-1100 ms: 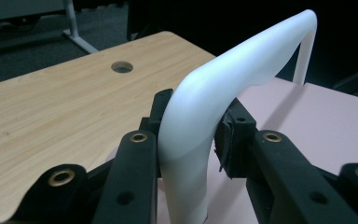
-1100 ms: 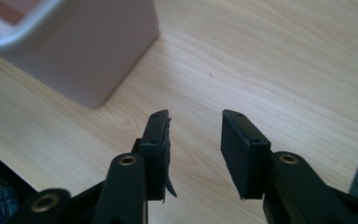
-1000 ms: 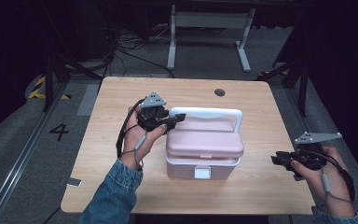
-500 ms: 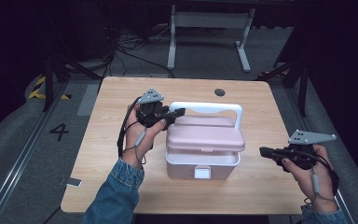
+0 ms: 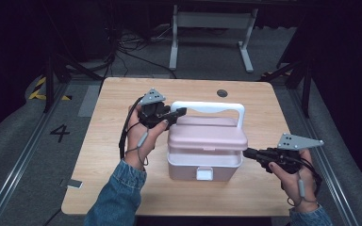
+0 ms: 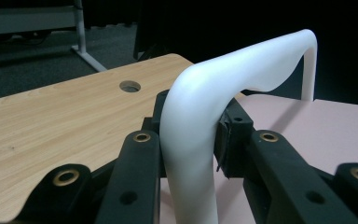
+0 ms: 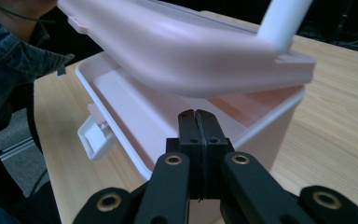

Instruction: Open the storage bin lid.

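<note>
A pink storage box (image 5: 205,165) with a white latch (image 5: 204,174) sits mid-table. Its pink lid (image 5: 207,134) is lifted at the front, leaving a gap above the box body (image 7: 135,121). My left gripper (image 5: 178,112) is shut on the left end of the white handle (image 5: 214,108), which fills the space between the jaws in the left gripper view (image 6: 191,140). My right gripper (image 5: 246,152) is shut with nothing in it, its tips at the box's right side just under the raised lid (image 7: 186,51). The tips of that gripper (image 7: 198,114) point into the opening.
The wooden table (image 5: 113,141) has a round cable hole (image 5: 222,93) at the back. A small grey object (image 5: 74,184) lies near the front left corner. Behind the table stands a white metal frame (image 5: 212,28) on dark floor, with a "4" marked at left.
My right gripper has moved left, up to the box's right side. The left gripper has lifted the handle slightly and the lid now stands raised off the box.
</note>
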`<action>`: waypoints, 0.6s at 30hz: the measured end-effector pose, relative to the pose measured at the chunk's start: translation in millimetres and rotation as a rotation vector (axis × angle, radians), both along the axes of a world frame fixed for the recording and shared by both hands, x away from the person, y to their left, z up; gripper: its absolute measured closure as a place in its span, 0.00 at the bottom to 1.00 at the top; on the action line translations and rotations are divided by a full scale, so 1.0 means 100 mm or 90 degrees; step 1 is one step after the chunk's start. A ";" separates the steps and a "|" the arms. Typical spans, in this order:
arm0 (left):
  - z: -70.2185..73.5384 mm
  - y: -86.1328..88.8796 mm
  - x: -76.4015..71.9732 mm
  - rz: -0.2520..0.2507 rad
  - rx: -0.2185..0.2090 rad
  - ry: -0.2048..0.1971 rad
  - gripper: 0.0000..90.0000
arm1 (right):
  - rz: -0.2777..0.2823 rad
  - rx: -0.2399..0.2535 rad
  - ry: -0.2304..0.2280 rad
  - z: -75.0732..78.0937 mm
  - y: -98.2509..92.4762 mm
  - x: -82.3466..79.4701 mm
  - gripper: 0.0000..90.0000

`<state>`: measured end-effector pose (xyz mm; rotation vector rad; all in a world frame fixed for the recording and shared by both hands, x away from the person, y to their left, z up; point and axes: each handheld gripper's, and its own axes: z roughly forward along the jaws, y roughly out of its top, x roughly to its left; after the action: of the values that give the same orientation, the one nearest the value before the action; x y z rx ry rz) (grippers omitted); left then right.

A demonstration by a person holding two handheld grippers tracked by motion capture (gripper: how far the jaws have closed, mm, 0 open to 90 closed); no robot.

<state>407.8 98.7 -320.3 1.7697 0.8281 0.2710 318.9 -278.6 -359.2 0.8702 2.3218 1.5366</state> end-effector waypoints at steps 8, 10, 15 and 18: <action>-0.01 0.01 0.00 -0.011 0.015 0.003 0.82 | 0.002 0.016 -0.014 -0.01 0.03 -0.01 1.00; -0.01 0.02 0.00 -0.011 0.019 0.005 0.81 | 0.002 0.016 -0.016 -0.01 0.03 -0.01 1.00; 0.01 0.04 -0.02 -0.008 0.047 -0.002 0.70 | 0.004 0.008 -0.017 -0.02 0.05 -0.01 1.00; 0.03 0.06 -0.03 -0.008 0.056 -0.010 0.62 | 0.002 0.007 -0.021 -0.01 0.06 -0.01 1.00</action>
<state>404.9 105.0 -317.8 1.8515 0.8046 0.3177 318.1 -273.0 -360.7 0.8375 2.2960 1.5545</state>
